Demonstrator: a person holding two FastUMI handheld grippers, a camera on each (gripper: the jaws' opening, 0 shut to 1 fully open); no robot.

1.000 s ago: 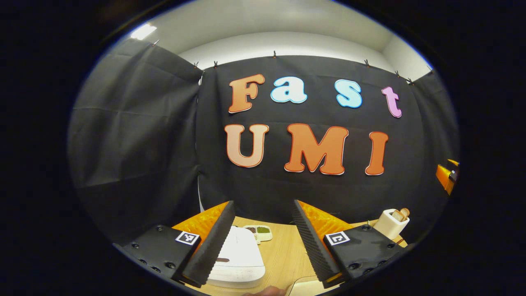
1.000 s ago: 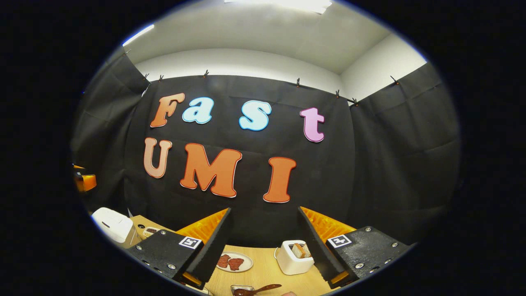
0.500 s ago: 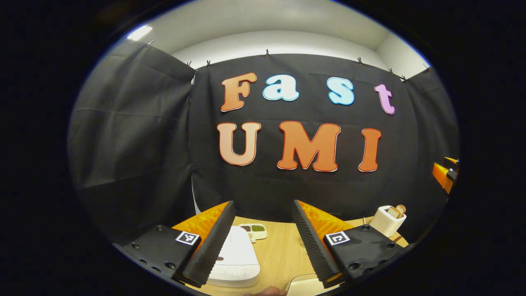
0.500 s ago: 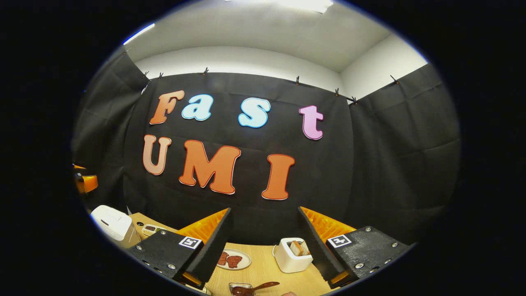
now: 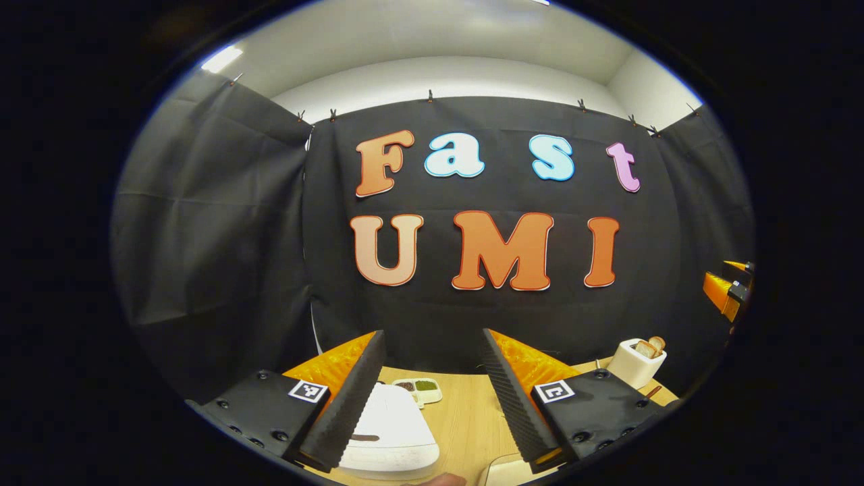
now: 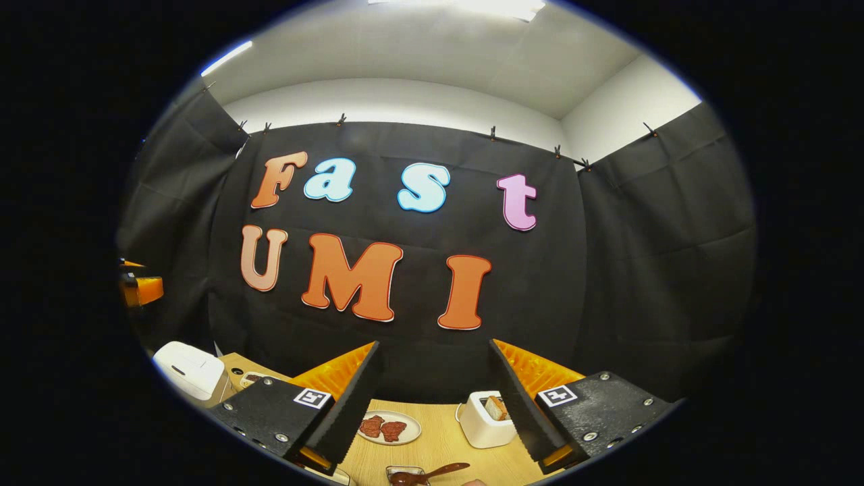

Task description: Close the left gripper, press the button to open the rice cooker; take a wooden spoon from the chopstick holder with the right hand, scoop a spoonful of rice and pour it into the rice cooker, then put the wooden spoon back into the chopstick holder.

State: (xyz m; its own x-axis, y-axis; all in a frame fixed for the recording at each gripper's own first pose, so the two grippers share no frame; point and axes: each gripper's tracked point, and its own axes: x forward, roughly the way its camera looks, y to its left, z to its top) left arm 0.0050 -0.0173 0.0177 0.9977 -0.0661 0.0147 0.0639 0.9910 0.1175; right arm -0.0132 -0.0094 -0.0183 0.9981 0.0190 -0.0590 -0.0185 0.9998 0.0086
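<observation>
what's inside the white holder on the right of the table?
Wooden pieces poke out of the top of the white holder; in the right gripper view they sit inside its opening. Their lower ends are hidden by its walls.

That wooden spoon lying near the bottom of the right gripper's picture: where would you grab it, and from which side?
Probably by the bare handle, not the bowl. In the right gripper view the wooden spoon lies nearly flat, its bowl end resting at a small dish and its slim handle pointing right over the table. The right gripper, open, would best come down from above, one finger on either side of the handle.
</observation>
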